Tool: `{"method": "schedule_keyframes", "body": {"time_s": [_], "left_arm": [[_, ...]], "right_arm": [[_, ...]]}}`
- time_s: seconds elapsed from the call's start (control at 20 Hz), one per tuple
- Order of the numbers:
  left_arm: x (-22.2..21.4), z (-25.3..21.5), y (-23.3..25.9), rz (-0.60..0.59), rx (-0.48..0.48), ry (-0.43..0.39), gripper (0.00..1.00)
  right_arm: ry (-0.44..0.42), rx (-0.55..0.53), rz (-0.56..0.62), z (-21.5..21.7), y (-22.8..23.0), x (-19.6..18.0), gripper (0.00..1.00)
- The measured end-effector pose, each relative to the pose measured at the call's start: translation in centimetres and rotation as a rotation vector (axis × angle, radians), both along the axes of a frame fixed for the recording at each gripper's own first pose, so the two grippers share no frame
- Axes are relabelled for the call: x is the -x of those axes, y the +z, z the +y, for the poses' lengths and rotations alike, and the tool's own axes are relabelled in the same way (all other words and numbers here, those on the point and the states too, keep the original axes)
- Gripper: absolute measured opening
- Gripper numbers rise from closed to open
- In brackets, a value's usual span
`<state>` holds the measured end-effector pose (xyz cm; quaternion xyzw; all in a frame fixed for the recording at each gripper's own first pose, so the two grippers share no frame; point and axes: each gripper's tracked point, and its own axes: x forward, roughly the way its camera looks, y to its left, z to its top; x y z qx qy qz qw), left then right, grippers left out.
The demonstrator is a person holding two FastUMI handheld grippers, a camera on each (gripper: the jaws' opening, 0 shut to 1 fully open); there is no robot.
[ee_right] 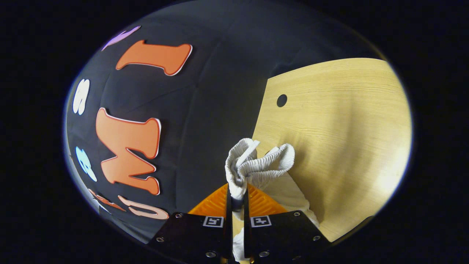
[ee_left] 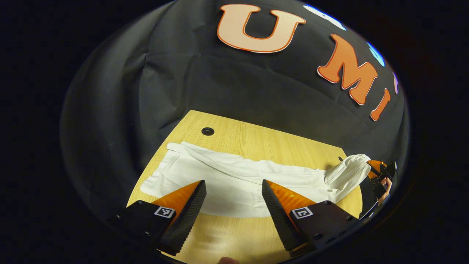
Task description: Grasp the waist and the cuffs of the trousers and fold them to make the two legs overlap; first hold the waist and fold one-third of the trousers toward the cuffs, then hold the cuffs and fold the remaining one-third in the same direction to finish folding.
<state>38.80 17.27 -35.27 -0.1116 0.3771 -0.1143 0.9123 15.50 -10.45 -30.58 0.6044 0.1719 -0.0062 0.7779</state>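
The white trousers (ee_left: 238,179) lie stretched lengthwise across the wooden surface (ee_left: 256,139), and everything here is placed from them. In the left gripper view, bare wood runs between the trousers and the surface's far edge, where a round cable hole (ee_left: 207,131) sits just beyond their left end. Past that edge hangs the black cloth wall (ee_left: 234,84). On the near side, a strip of open wood lies between the trousers' near hem and the left claw (ee_left: 233,200), whose fingers stand wide apart above the cloth's near edge, gripping nothing.

At the trousers' right end, the ribbed elastic end (ee_left: 350,170) is lifted off the wood and bunched, reaching the surface's right edge. The right claw (ee_left: 379,176) is seen there, with part of a hand behind it.

In the right gripper view, the right claw (ee_right: 236,200) is closed tight on that gathered ribbed end (ee_right: 256,161), the cloth pinched between both fingers and bulging above them. Beyond the bunch lies a broad stretch of bare surface (ee_right: 340,128) with a second hole (ee_right: 281,100) near its edge beside the wall.
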Motion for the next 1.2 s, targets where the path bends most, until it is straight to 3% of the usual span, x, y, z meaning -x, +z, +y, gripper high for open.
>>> {"method": "schedule_keyframes", "body": {"time_s": [0.35,0.5,0.85,0.9,0.95,1.0,1.05,1.1,1.2], "left_arm": [[-0.8,3.3,-2.0,0.032,0.019,0.021,0.96],[-0.8,5.5,-3.5,0.052,0.039,0.044,1.00],[-0.3,9.4,-6.7,0.109,0.064,0.092,0.96],[-0.3,10.0,-7.3,0.118,0.070,0.101,1.00],[-0.2,10.6,-7.7,0.127,0.079,0.112,1.00],[-0.2,11.1,-8.1,0.137,0.092,0.122,1.00],[-0.1,11.6,-8.5,0.151,0.103,0.132,1.00],[-0.1,11.7,-9.0,0.162,0.116,0.143,0.96],[0.2,11.9,-9.8,0.192,0.148,0.163,1.00]], "right_arm": [[0.085,0.046,-0.024,-0.2,-0.1,0.2,0.12],[0.135,0.067,-0.023,-0.2,-0.1,0.4,0.13],[0.254,0.145,0.051,-0.7,-0.3,0.9,0.16],[0.276,0.149,0.058,-0.6,-0.2,1.0,0.12],[0.295,0.152,0.065,-0.4,-0.3,1.0,0.19],[0.309,0.164,0.072,-0.3,-0.5,0.9,0.12],[0.323,0.177,0.079,-0.1,-0.5,0.9,0.22],[0.335,0.187,0.085,0.2,-0.6,1.0,0.26],[0.349,0.218,0.074,0.2,-0.7,1.1,0.31]]}}
